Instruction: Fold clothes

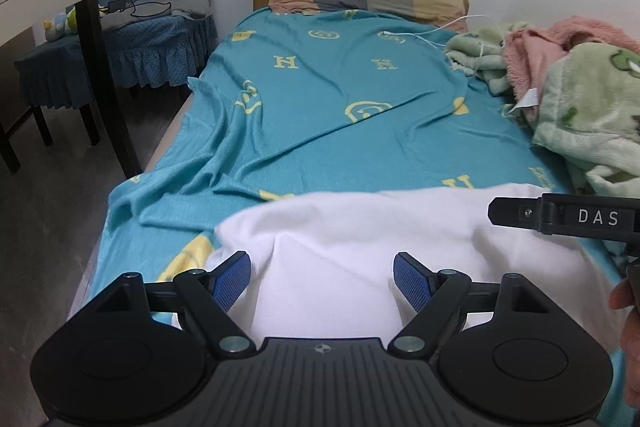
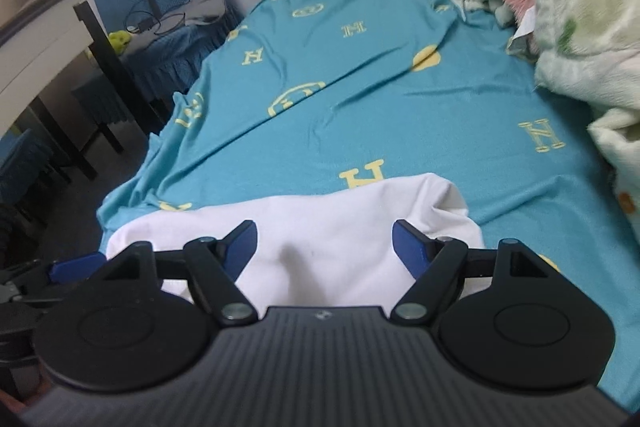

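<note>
Legible text: two items.
White capitals "DAS" on the black plastic arm of the right gripper (image 1: pixel 598 217), entering at right edge of left wrist view. Yellow block letter "H", repeated, printed across the teal knit bedspread (image 2: pixel 400 115); other yellow motifs unreadable.

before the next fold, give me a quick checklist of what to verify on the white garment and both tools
1. Left tool open: ok, pads apart, nothing pinched.
2. Right tool open: ok, pads apart, nothing pinched.
3. White garment released and resting on the teal sheet: ok.
4. Garment lying flat: not ok, a raised crease shows in the middle in both views.
5. Near edge of the garment aligned: cannot tell, the tools hide it.
6. Room beyond the garment to fold: ok, bare sheet ahead; the green blanket sits off to the right.
</note>
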Demonstrator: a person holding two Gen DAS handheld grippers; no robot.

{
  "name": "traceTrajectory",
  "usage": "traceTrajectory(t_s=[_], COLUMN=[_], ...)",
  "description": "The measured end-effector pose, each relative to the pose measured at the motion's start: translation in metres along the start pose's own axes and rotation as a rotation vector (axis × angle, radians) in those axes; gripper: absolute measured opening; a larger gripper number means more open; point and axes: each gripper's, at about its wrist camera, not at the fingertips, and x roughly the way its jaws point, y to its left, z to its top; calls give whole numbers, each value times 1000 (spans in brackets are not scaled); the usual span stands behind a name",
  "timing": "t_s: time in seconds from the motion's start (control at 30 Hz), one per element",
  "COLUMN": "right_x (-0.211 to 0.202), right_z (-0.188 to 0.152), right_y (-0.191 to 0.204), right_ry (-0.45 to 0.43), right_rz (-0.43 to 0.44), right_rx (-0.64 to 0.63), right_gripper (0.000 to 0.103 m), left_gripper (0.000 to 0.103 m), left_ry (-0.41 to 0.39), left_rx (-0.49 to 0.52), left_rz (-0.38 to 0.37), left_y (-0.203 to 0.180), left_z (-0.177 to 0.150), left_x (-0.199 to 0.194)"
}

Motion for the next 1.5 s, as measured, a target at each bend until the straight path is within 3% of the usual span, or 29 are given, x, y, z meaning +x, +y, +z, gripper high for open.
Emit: traceTrajectory(t_s=[0.33, 0.57, 0.87, 0.97, 1.07, 1.17, 1.4, 1.5], right_x=[-50, -24, -20, -20, -21, -21, -20, -20], right_z=[-34, -48, -49, -49, -49, -48, -47, -47], right_y=[6, 8, 5, 5, 6, 5, 6, 6], right_ry=[26, 141, 163, 164, 164, 166, 168, 169], right_rz=[-53, -86, -73, -72, -72, -72, -75, -77], right_rx=[-44, -84, -51, -48, -45, -37, -35, -34], right_gripper=[76, 77, 78, 78, 78, 78, 78, 78], left_gripper=[80, 80, 80, 81, 84, 85, 85, 84], left_ry=[25, 132, 142, 139, 126, 160, 332, 375], left_rx=[42, 95, 42, -63, -213, -344, -668, -777], left_rz=[6, 50, 45, -10, -124, -187, -299, -285], left_y=[-14, -23, -19, -12, 1, 14, 51, 63], left_z=[-29, -41, -39, -35, -38, -47, -75, -89], left_x=[-41, -20, -27, -47, -71, -75, -37, -21])
